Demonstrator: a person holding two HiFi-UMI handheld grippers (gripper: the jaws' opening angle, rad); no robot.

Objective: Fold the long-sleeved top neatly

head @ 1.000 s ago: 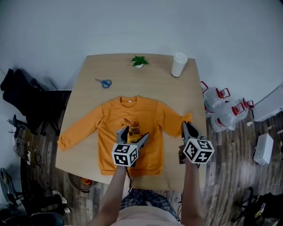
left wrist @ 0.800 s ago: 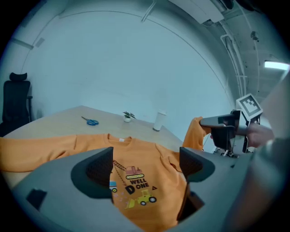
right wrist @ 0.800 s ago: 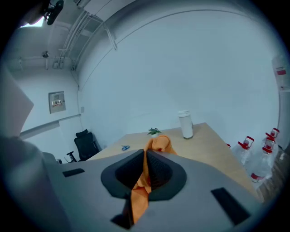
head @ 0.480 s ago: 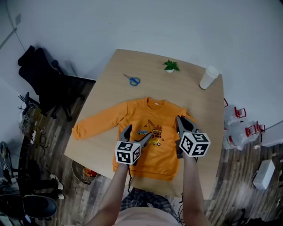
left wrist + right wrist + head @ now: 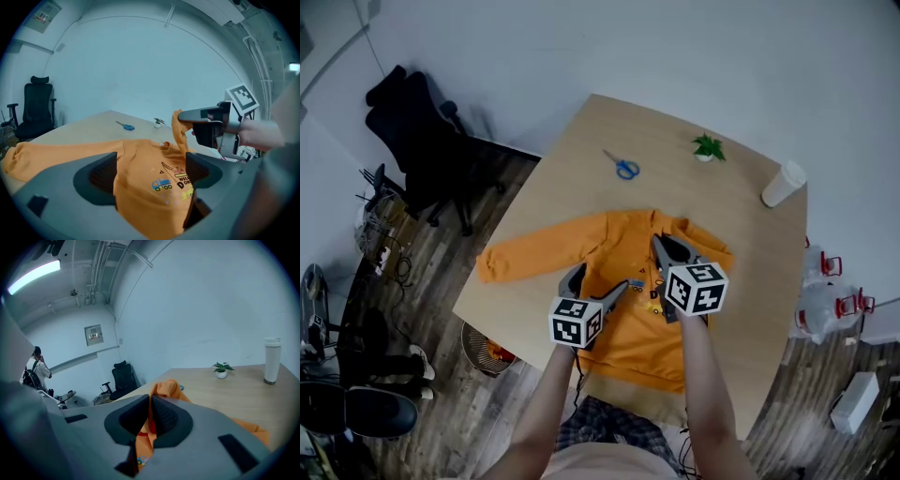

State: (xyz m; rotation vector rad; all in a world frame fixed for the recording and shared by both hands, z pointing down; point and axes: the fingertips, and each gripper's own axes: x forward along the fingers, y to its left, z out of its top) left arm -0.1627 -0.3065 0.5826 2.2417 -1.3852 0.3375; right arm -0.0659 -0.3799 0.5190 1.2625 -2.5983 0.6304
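Observation:
An orange long-sleeved top (image 5: pixel 614 246) lies face up on the wooden table (image 5: pixel 572 150), its left sleeve (image 5: pixel 530 255) stretched out flat. My right gripper (image 5: pixel 662 246) is shut on the right sleeve's cuff (image 5: pixel 165 389) and holds it lifted over the chest. In the left gripper view the cuff (image 5: pixel 178 129) hangs from the right gripper (image 5: pixel 182 116). My left gripper (image 5: pixel 598 281) hovers open over the lower front of the top (image 5: pixel 140 159), near the truck print, with nothing between its pads (image 5: pixel 104 172).
Blue scissors (image 5: pixel 625 169), a small potted plant (image 5: pixel 708 147) and a white cup (image 5: pixel 783 185) stand along the table's far side. A black office chair (image 5: pixel 422 141) is on the floor at the left. Bottles (image 5: pixel 830 300) sit on the floor at the right.
The right gripper has carried the sleeve cuff from the table's right side leftward over the chest. The left gripper has shifted across the top's front, still open.

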